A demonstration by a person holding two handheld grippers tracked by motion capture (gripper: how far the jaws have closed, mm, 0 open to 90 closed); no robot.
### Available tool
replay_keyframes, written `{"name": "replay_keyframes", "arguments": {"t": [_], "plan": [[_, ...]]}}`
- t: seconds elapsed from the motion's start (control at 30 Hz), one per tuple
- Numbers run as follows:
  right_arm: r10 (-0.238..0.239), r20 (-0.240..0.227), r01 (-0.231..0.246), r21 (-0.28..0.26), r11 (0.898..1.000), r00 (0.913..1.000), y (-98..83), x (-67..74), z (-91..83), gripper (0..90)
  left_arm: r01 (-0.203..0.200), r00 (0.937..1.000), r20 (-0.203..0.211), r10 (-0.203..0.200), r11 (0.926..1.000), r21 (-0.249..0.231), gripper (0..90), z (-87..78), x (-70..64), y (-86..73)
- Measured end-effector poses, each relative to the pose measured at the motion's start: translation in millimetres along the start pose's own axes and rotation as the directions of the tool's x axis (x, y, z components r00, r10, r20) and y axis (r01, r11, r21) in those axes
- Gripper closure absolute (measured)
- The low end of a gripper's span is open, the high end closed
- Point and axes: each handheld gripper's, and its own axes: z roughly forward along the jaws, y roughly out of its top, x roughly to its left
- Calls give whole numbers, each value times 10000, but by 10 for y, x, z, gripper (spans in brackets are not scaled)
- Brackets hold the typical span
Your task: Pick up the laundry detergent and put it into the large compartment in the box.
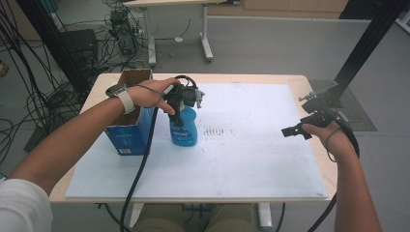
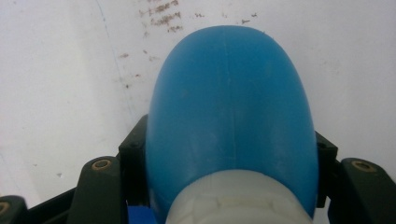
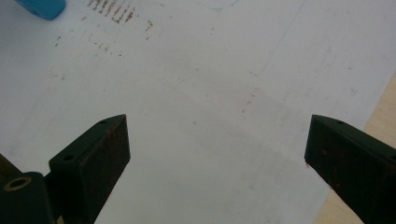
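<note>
A blue plastic bottle stands upright on the white mat, just right of a cardboard box. My left gripper reaches down over its top and is shut on the bottle near its neck. In the left gripper view the bottle's blue shoulder and white collar fill the space between both black jaws, which press its sides. My right gripper hovers over the mat's right side, open, with bare mat between its jaws. A corner of the blue bottle shows at the top left of the right gripper view.
An open box with blue sides stands at the mat's left edge, touching or nearly touching the bottle. Brown scuff marks lie mid-mat. The wooden table edge borders the mat; a black frame post rises at the far right.
</note>
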Motion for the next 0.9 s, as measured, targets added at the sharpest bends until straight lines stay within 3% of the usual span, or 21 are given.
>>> {"name": "replay_keyframes", "arguments": {"t": [0.9], "plan": [[44, -22, -44, -38, 10000, 10000, -6, -12, 9, 67, -26, 10000, -7, 26, 10000, 6, 378, -1, 1, 0]]}}
